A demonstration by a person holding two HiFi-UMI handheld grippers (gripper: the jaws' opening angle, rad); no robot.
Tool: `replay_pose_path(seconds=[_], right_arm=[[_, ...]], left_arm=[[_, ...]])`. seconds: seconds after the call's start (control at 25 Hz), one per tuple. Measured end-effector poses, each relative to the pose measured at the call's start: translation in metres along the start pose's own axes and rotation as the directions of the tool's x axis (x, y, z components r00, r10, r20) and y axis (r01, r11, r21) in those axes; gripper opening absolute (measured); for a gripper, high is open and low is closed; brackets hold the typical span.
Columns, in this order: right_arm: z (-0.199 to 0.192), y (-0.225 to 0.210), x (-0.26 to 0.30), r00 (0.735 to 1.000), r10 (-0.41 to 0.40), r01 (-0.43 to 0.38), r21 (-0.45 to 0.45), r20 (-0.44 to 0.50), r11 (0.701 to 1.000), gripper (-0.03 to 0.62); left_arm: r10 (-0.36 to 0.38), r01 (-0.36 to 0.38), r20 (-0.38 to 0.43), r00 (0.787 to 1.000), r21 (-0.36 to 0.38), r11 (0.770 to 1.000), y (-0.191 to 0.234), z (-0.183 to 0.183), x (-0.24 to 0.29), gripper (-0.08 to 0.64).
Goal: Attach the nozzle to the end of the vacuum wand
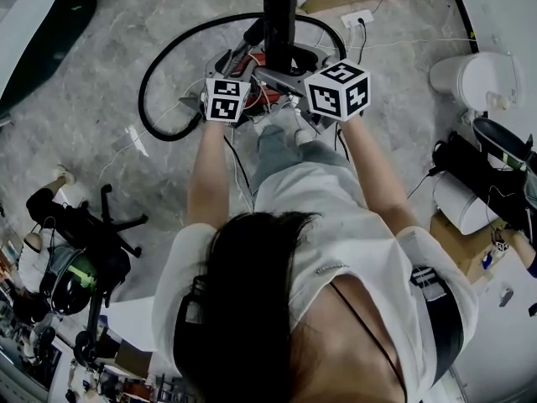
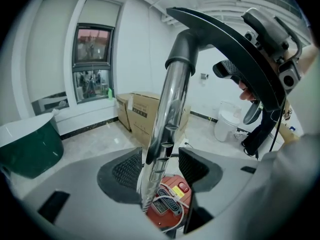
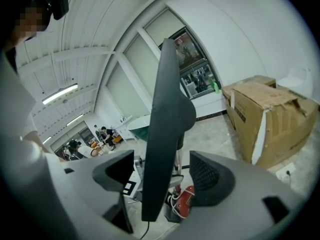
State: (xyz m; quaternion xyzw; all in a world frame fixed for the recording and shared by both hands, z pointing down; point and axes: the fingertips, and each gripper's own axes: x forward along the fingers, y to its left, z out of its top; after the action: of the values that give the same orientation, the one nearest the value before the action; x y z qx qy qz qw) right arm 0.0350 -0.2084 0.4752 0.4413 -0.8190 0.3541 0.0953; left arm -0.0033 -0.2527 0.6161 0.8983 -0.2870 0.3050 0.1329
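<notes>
left gripper [image 2: 161, 168]: jaws apart around the long chrome metal vacuum wand [image 2: 167, 109]; the tube leans on one pad with a gap at the other, so it is cradled, not clamped.
right gripper [image 3: 162, 175]: jaws apart on either side of the flat black plastic nozzle [image 3: 165, 119], with a slim gap at each pad and no firm hold.
wand position: upright between the two grippers, rising above the round red vacuum canister [image 2: 167, 206] on the floor.
nozzle position: at the wand's top end, its long blade slanting off to one side above the joint.
dark grey plastic collar [image 2: 181, 51]: sits over the top of the tube; it looks seated, but i cannot tell whether it is fully home.
step in hand: most likely pressing the collar home and checking the fit.
brace: close the left jaws squarely on the tube first, so the wand cannot sink or turn.
push: grip the nozzle close to the collar and press straight along the tube, perhaps with a slight twist.
avoid: sideways force, as the long blade would lever the joint crooked.
slip risk: smooth chrome will likely slide in the pads, so squeeze before loading it.
</notes>
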Motion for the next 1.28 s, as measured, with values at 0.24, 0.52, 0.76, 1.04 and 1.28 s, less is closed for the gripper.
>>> replay_pose_path(seconds=[0.24, 0.52, 0.76, 1.04, 1.28], right_arm=[[-0.001, -0.004, -0.003, 1.000, -0.009, 0.009, 0.007, 0.014, 1.000, 0.337], [0.002, -0.003, -0.004, 1.000, 0.019, -0.019, 0.003, 0.024, 1.000, 0.353], [0.002, -0.002, -0.007, 0.999, 0.033, -0.034, 0.008, 0.037, 0.999, 0.357], [-0.001, -0.006, -0.006, 0.999, 0.023, -0.023, 0.009, 0.037, 1.000, 0.364], [-0.003, -0.016, -0.004, 1.000, 0.001, -0.002, 0.035, 0.030, 0.999, 0.364]], left_arm=[[0.011, -0.011, 0.001, 1.000, -0.011, 1.000, 0.000, -0.002, -0.003, 0.216], [0.014, -0.013, 0.018, 1.000, -0.052, 0.999, 0.000, 0.001, -0.010, 0.221], [0.021, -0.019, 0.030, 0.999, -0.065, 0.998, -0.001, 0.005, -0.014, 0.222], [0.033, -0.029, 0.041, 0.999, -0.103, 0.994, 0.002, 0.005, -0.022, 0.224], [0.037, -0.032, 0.042, 0.998, -0.111, 0.993, 0.003, 0.005, -0.027, 0.224]])
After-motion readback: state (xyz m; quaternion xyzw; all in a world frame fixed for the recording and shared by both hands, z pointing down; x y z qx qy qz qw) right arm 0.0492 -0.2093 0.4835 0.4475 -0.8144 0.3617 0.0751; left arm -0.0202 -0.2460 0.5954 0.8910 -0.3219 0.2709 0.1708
